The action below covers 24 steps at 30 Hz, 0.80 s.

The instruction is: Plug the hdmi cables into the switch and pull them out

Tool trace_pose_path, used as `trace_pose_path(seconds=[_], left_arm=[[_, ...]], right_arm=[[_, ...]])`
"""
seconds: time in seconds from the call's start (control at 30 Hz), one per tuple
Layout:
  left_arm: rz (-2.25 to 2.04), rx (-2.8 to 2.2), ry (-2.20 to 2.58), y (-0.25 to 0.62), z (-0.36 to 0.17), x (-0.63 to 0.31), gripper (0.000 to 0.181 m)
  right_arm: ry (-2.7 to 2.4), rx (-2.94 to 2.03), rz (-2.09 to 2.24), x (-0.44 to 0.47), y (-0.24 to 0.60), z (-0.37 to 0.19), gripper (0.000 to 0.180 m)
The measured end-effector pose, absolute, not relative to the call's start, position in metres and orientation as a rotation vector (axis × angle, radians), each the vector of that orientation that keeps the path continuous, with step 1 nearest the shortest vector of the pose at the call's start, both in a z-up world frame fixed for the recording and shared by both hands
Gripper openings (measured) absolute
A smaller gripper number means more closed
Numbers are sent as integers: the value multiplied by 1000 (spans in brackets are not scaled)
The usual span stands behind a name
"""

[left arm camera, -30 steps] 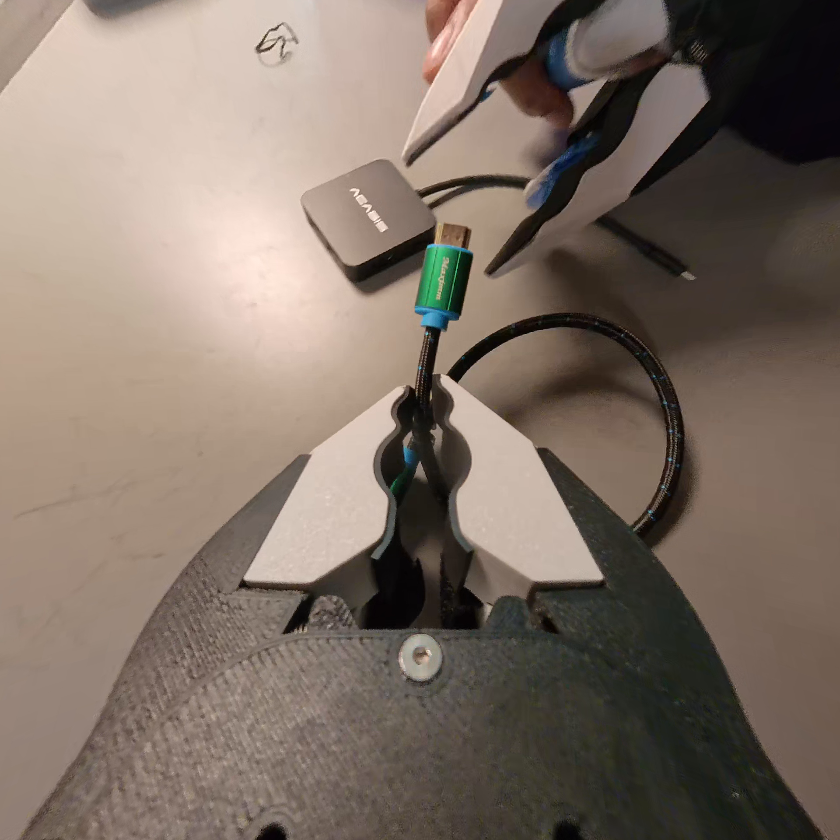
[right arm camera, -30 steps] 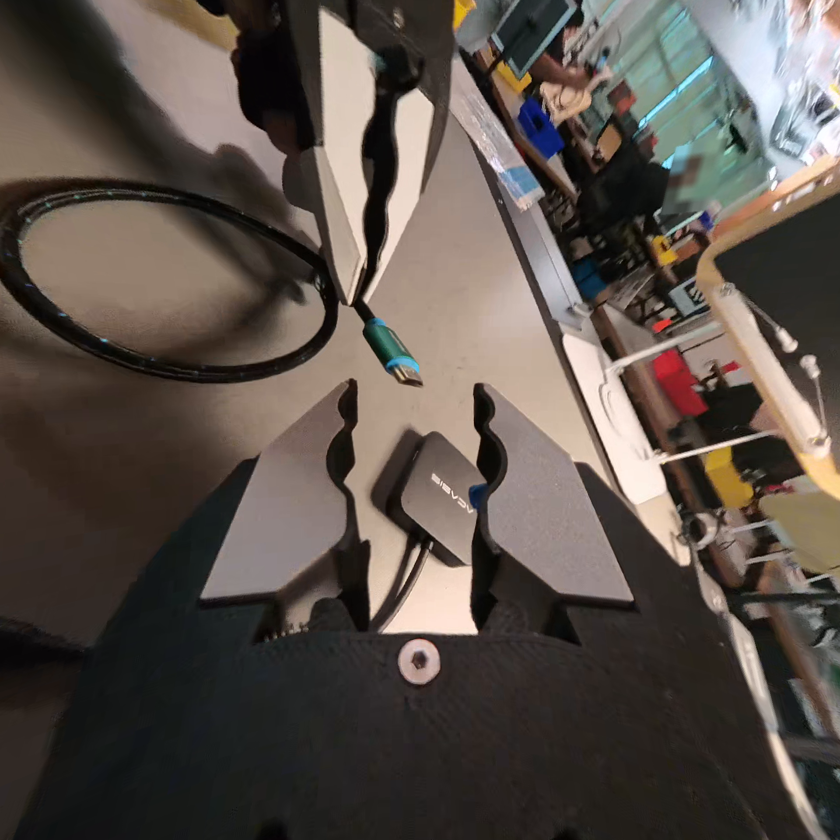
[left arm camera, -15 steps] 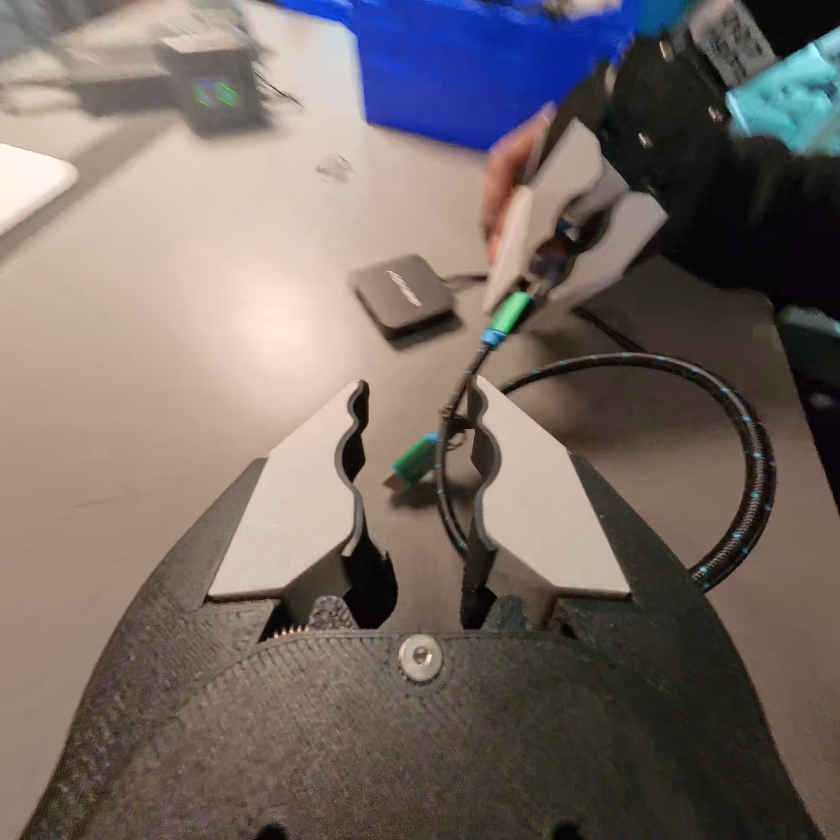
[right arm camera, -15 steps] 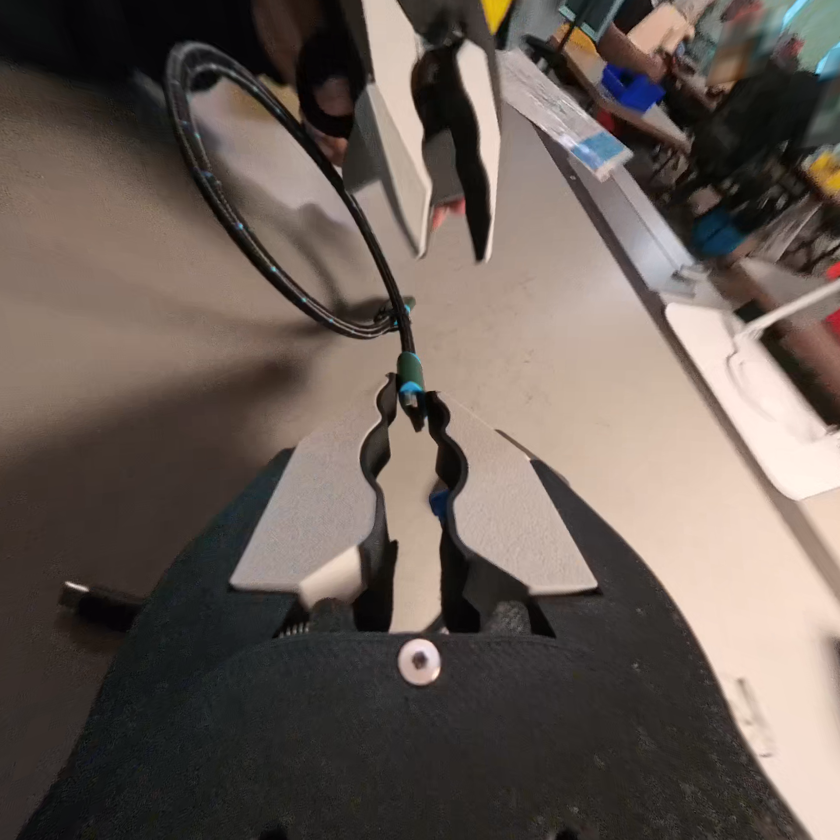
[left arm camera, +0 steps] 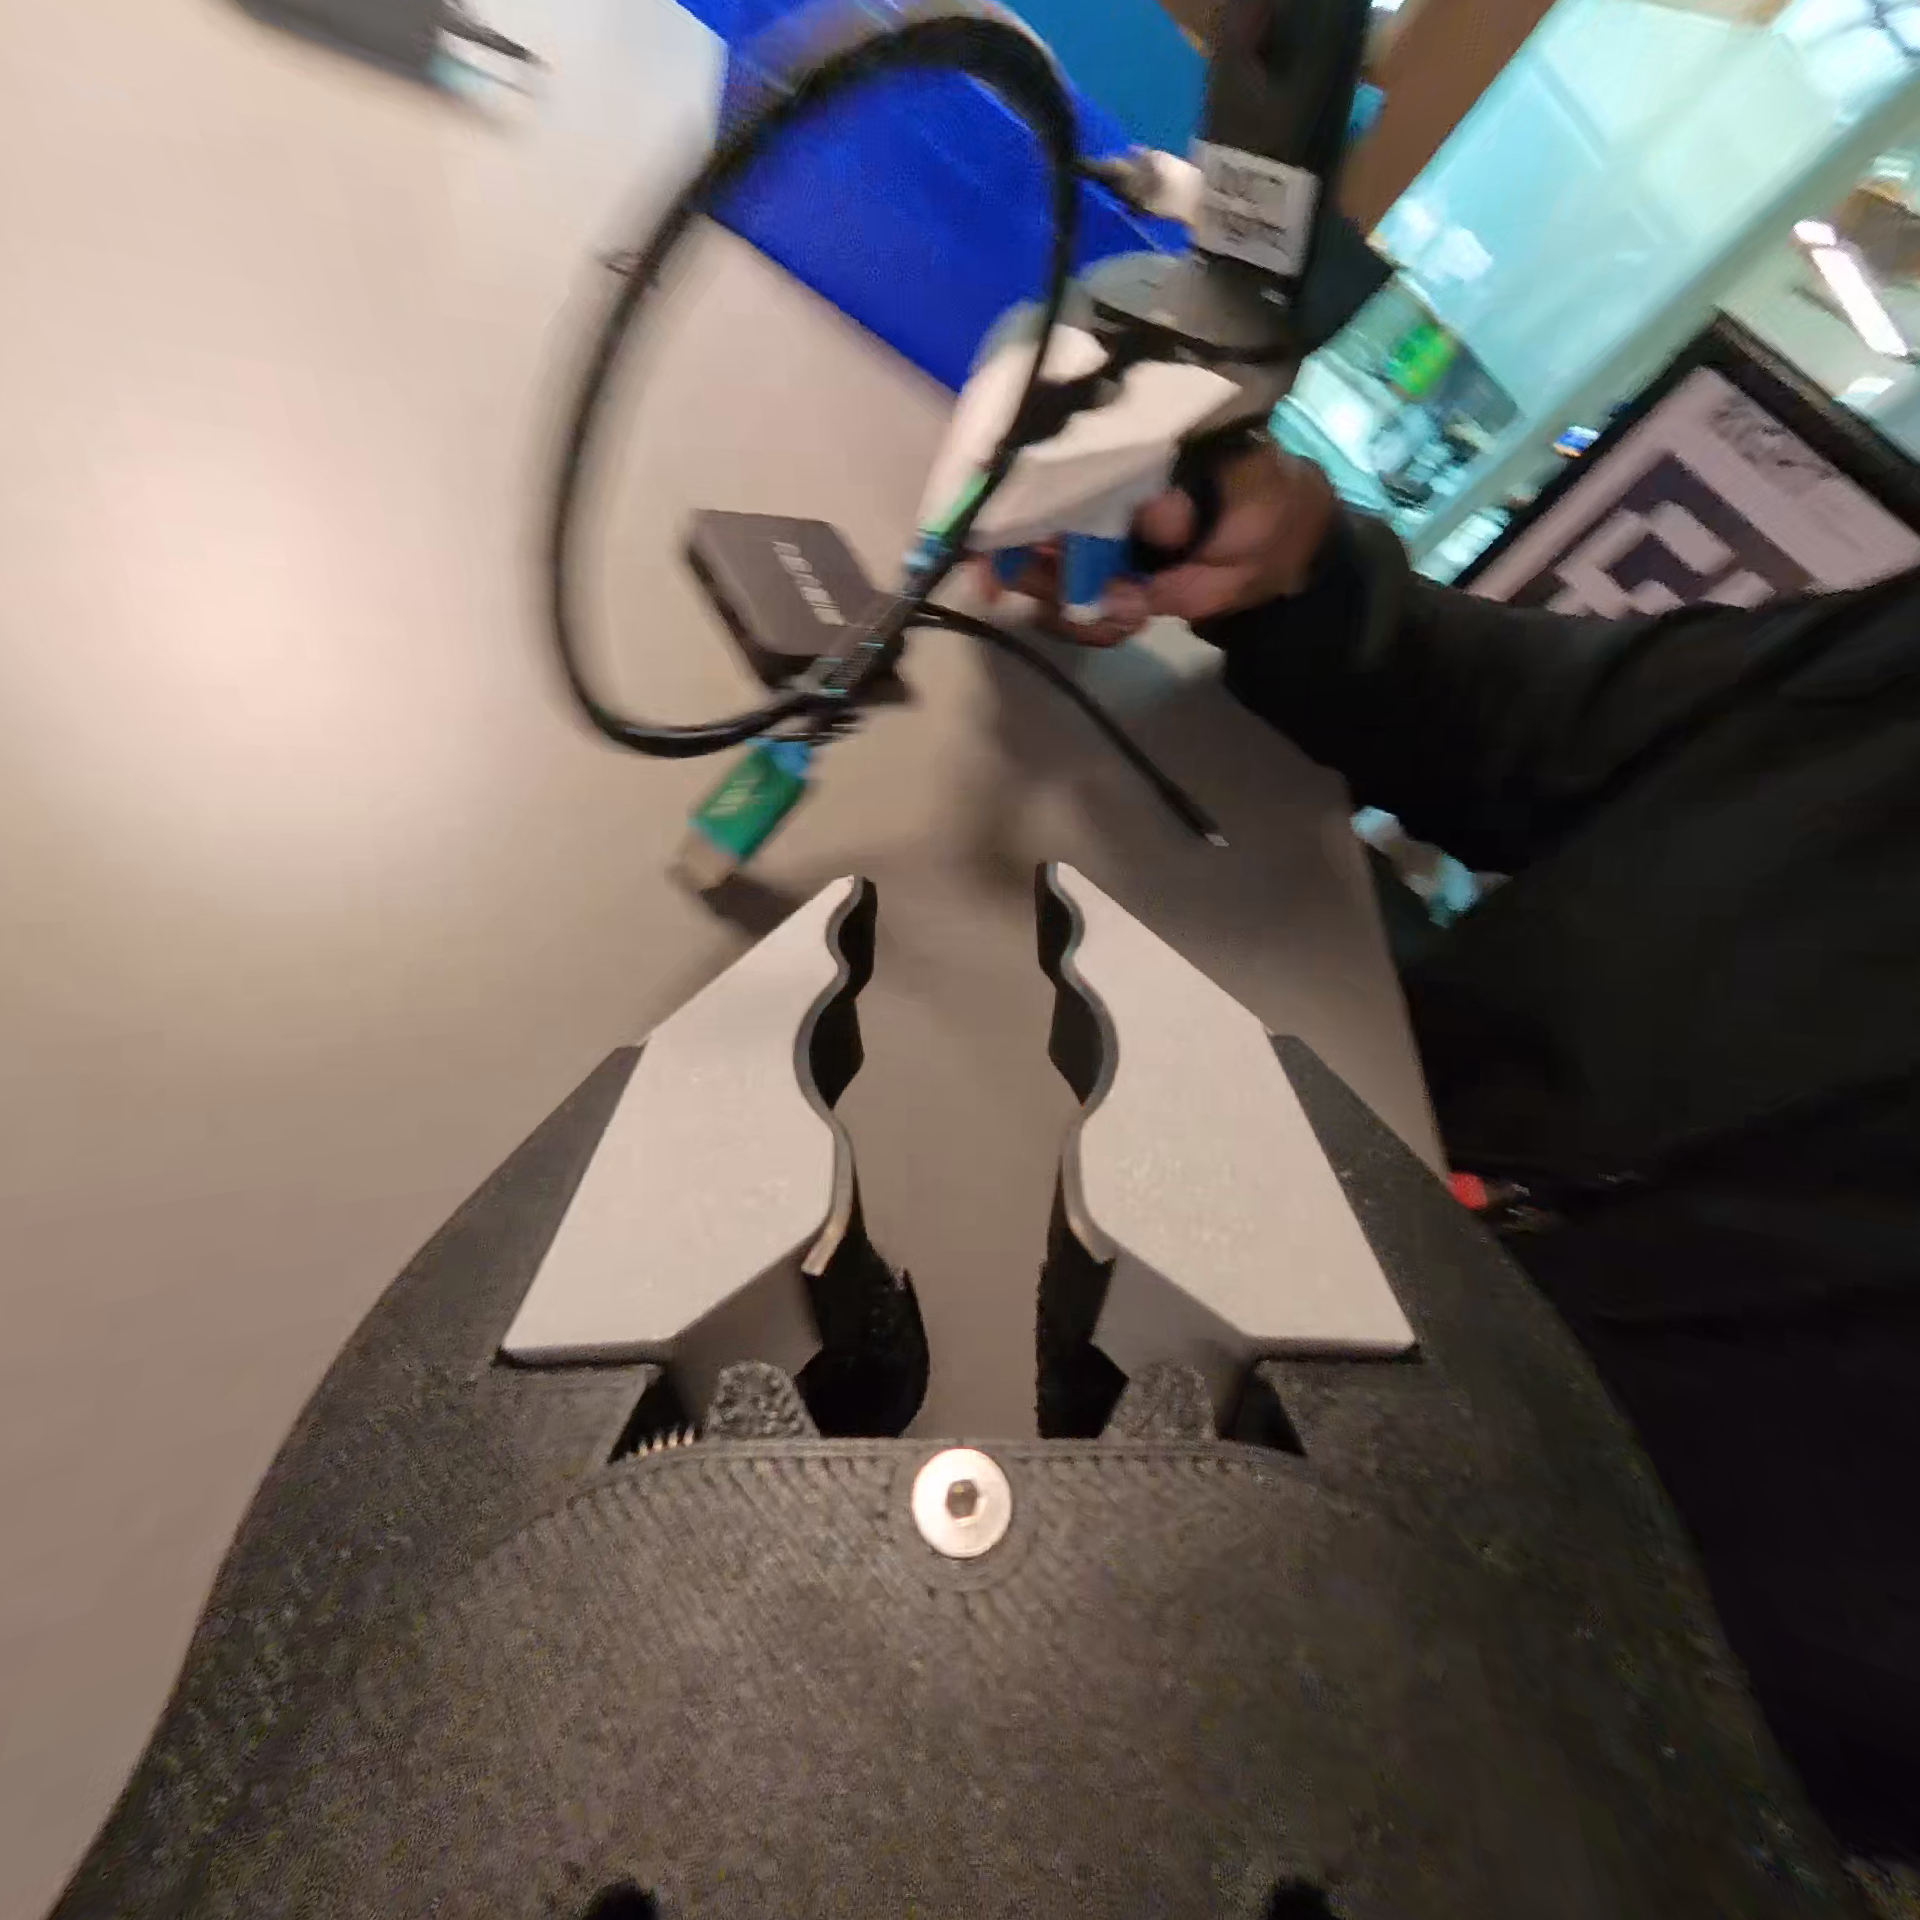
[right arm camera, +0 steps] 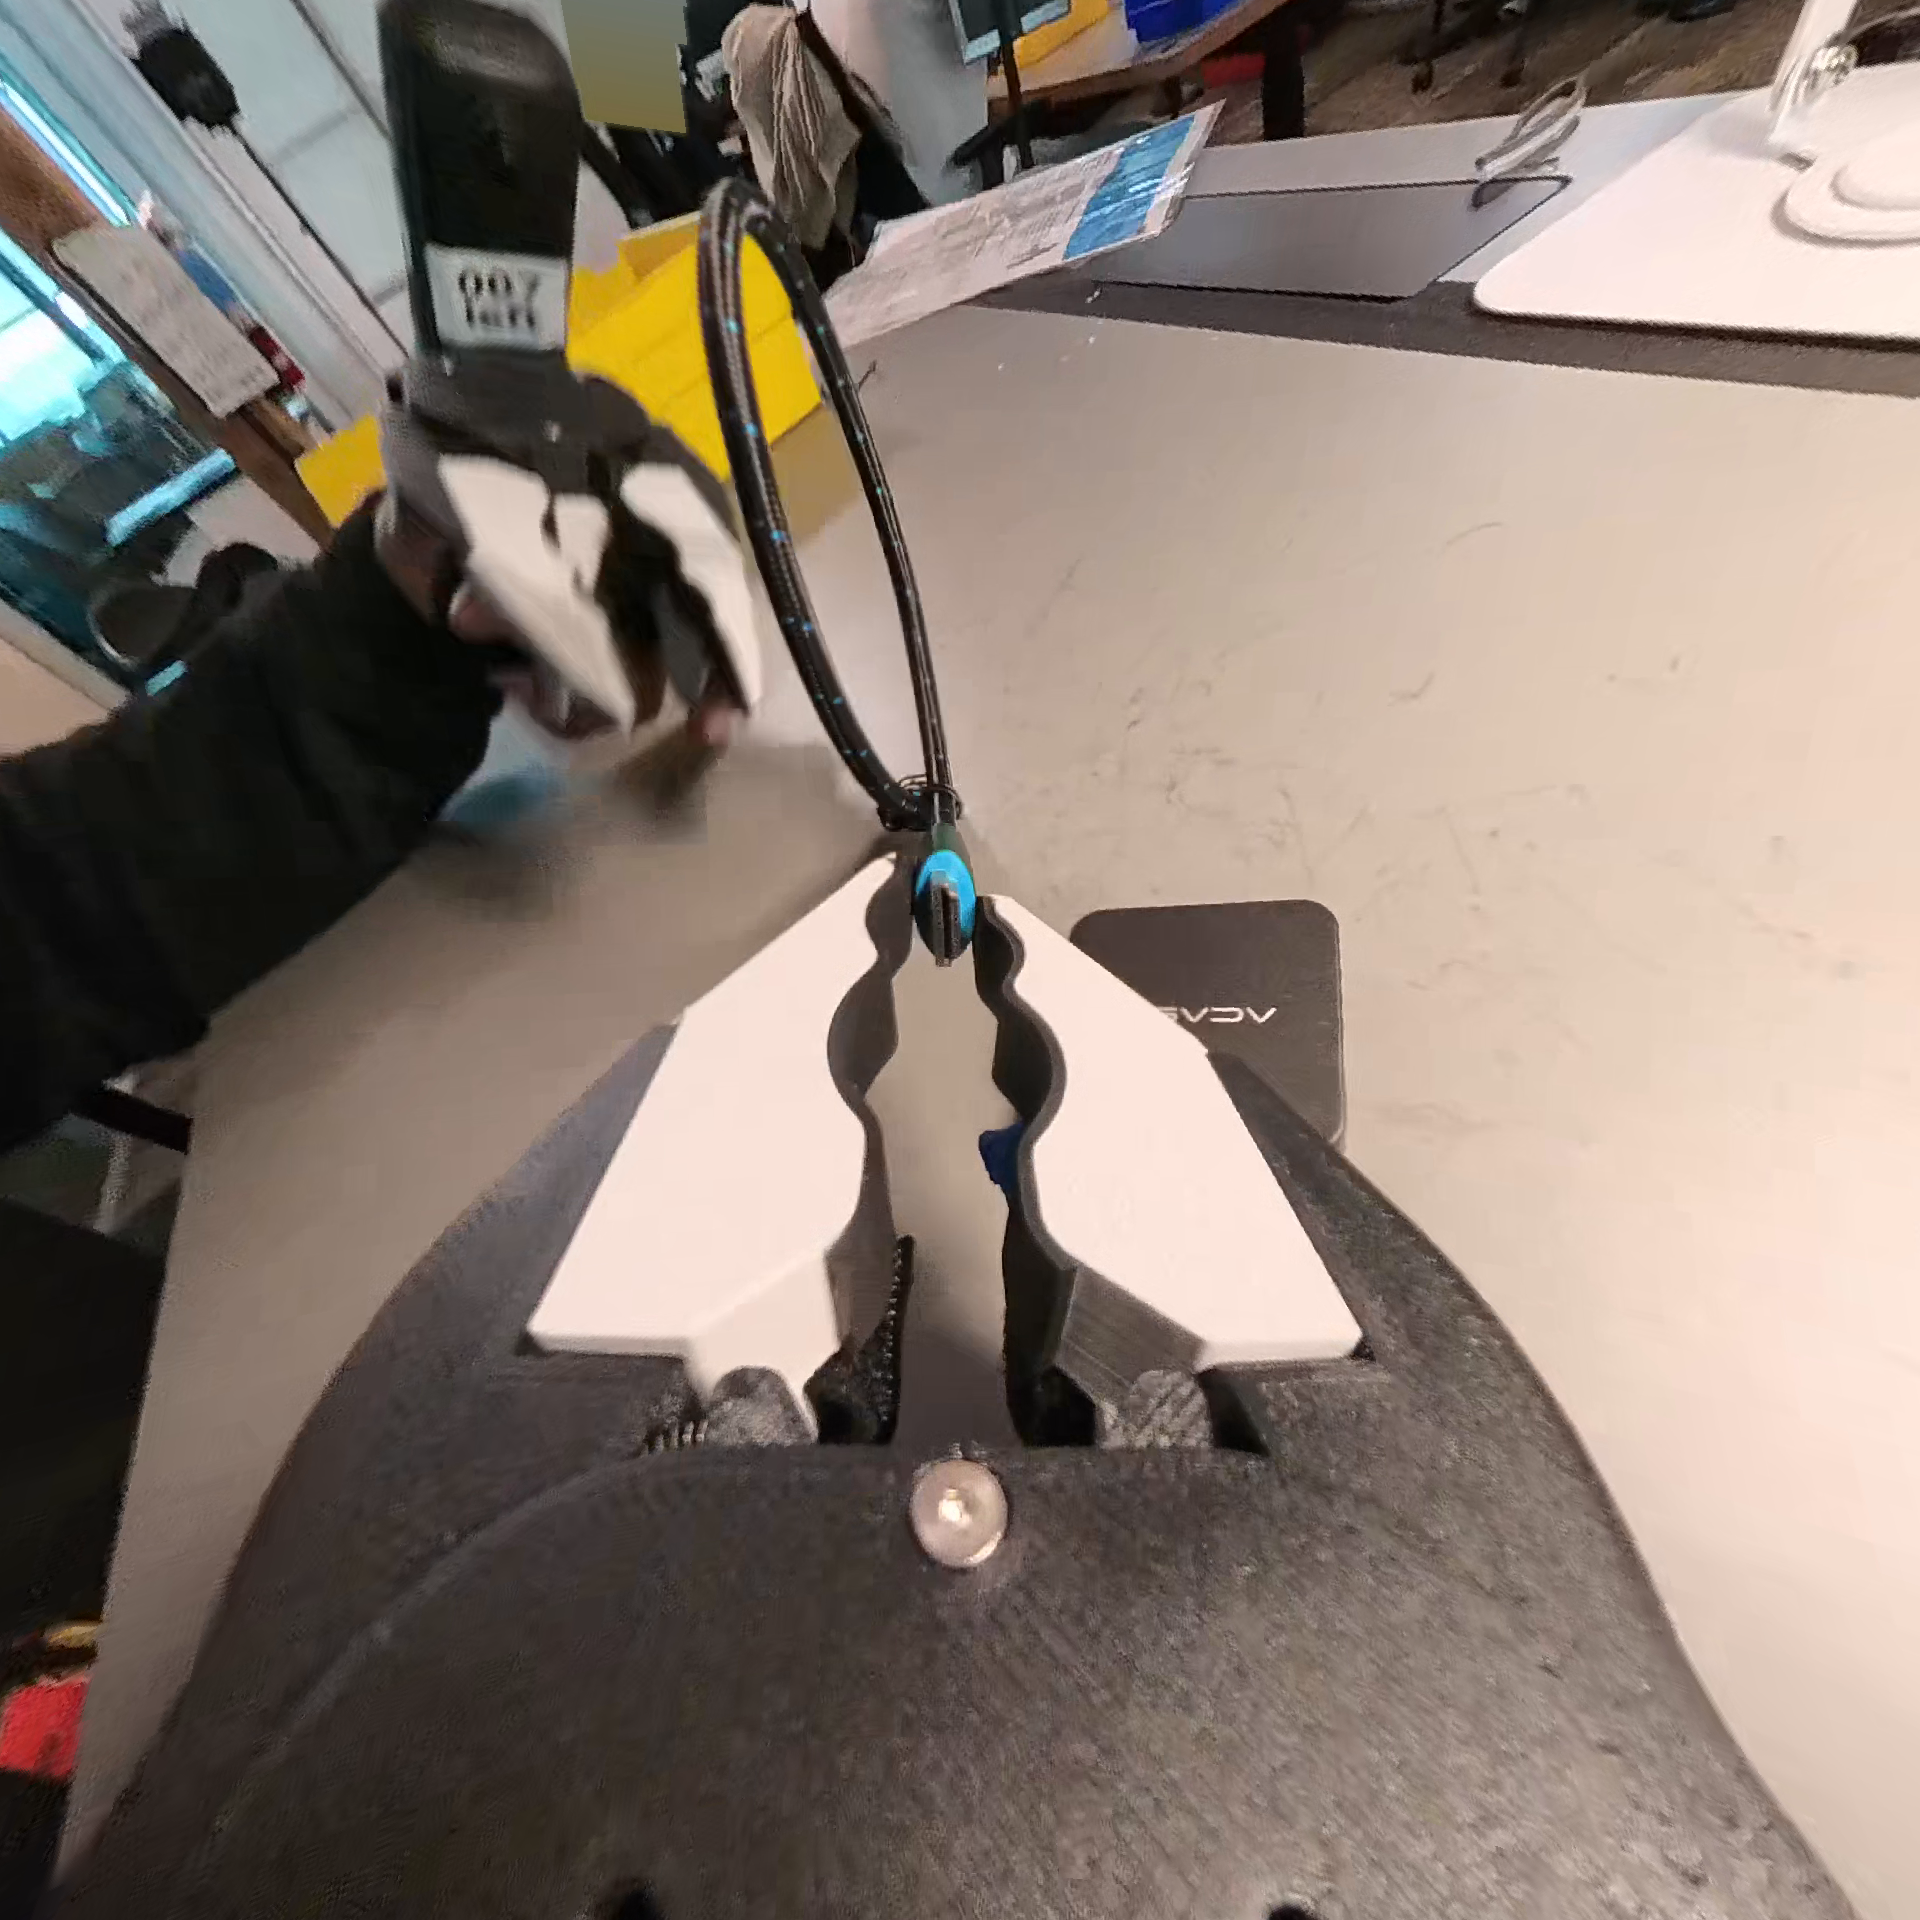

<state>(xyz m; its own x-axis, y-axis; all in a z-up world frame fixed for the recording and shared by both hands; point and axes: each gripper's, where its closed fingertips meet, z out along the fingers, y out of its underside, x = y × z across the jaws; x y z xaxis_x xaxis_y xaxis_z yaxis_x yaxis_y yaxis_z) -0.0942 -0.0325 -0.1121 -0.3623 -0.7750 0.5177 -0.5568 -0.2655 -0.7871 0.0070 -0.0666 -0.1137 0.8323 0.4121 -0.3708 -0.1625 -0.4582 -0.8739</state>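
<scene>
Braided black, flecked with blue, our cable point(right arm camera: 831, 499) loops up from a green plug with a blue collar point(right arm camera: 943, 902), which our right gripper point(right arm camera: 935, 904) pinches at its fingertips just left of the switch point(right arm camera: 1257, 997). The other green plug point(left arm camera: 750, 802) dangles near the switch. Our left gripper point(left arm camera: 951, 894) hangs spread and empty, farther left of the switch.

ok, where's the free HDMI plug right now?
Left wrist view: the free green plug hangs just ahead-left of the open left claw, below the black switch. The right claw holds the cable's other plug.
</scene>
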Motion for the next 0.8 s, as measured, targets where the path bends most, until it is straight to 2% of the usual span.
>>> trace_pose_path(seconds=[0.1,0.2,0.3,0.43,0.67,0.8], left_arm=[[-1854,-1691,1860,-89,-115,-76,32],[-1918,-1930,1693,-118,-125,-45,34],[-2010,-2085,1258,-111,-124,-15,35],[-2085,-2045,853,-81,-110,-7,34],[-2342,-1801,538,-71,-79,-9,35],[-2302,-1706,537,-67,-71,-13,22]], right_arm=[[-96,-1913,728,5,-63,-111,12],[-28,-1883,801,3,-62,-107,12],[14,-1854,849,1,-62,-102,12],[68,-1812,925,-1,-63,-96,11],[96,-1695,1070,-15,-63,-81,11],[96,-1651,1093,-19,-63,-74,12]])
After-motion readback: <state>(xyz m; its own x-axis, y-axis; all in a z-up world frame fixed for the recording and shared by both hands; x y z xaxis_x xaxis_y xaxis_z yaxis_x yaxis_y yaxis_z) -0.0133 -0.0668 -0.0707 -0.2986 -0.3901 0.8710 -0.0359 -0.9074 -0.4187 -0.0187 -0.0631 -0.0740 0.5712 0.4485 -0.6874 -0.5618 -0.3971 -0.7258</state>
